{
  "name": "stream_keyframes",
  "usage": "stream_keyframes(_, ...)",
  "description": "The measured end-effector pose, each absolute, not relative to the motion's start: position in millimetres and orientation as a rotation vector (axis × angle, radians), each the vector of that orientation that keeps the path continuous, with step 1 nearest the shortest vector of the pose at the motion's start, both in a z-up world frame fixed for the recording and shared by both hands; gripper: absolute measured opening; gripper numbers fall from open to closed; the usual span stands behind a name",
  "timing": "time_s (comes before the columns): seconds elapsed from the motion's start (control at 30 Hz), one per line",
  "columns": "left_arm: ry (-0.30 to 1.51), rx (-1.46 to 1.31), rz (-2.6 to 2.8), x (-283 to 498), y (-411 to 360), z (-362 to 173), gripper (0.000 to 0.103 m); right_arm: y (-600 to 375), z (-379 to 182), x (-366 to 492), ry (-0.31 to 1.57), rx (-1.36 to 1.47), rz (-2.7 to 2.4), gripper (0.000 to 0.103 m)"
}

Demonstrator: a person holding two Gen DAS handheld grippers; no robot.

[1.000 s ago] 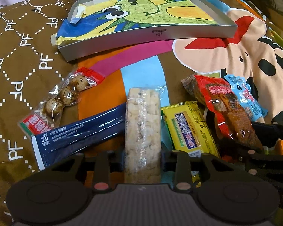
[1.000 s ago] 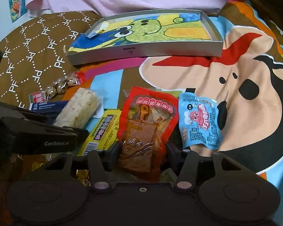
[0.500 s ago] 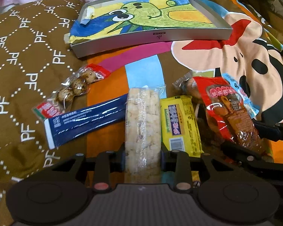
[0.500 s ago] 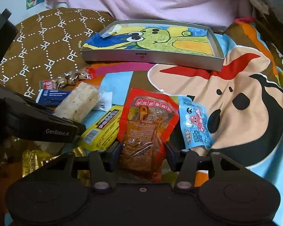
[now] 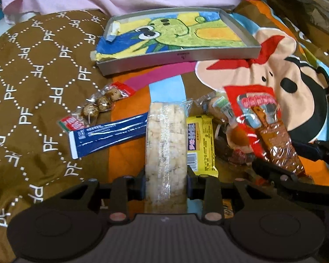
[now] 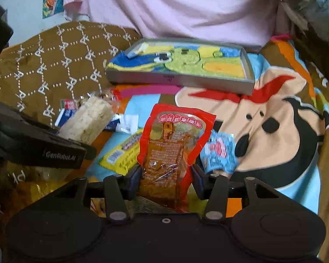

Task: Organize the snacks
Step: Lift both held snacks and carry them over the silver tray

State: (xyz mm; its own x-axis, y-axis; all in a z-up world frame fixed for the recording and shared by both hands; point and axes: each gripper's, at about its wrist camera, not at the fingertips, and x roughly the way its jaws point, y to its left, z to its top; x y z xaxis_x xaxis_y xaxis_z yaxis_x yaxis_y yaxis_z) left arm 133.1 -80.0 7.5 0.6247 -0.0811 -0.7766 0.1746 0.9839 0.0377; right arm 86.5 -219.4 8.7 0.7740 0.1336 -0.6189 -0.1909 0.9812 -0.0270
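Two tongs, one snack each: rice bar (image 5: 165,151), red pouch (image 6: 171,151).

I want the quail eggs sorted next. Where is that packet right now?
In the left wrist view the quail egg packet lies left of centre on the brown quilt, just above the blue sachet and below the tray's left corner.
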Motion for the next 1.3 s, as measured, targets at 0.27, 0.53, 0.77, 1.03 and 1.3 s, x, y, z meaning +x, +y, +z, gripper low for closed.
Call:
stream_keyframes(0.27,0.79,0.09,-0.088,128.9,-85.9,40.5,0.036,-228.5,26.9,86.4,0.55,-0.053,0.176,0.051)
stream_keyframes(0.53,0.731,0.081,-0.05,144.4,-96.7,61.2,0.036,-244.1,49.3,97.7,0.464,-0.019,0.15,0.051)
stream_keyframes(0.77,0.663,0.027,-0.03,196.4,-92.2,75.7,0.036,-259.1,59.4,141.7,0.418,-0.01,0.13,0.051)
stream_keyframes(1.03,0.571,0.035,-0.076,289.6,-93.2,76.2,0.036,-275.3,66.3,247.0,0.378,-0.022,0.113,0.051)
stream_keyframes(1.3,0.579,0.027,-0.107,378.8,-97.2,55.0,0.036,-275.8,53.6,356.5,0.396,-0.05,0.146,0.051)
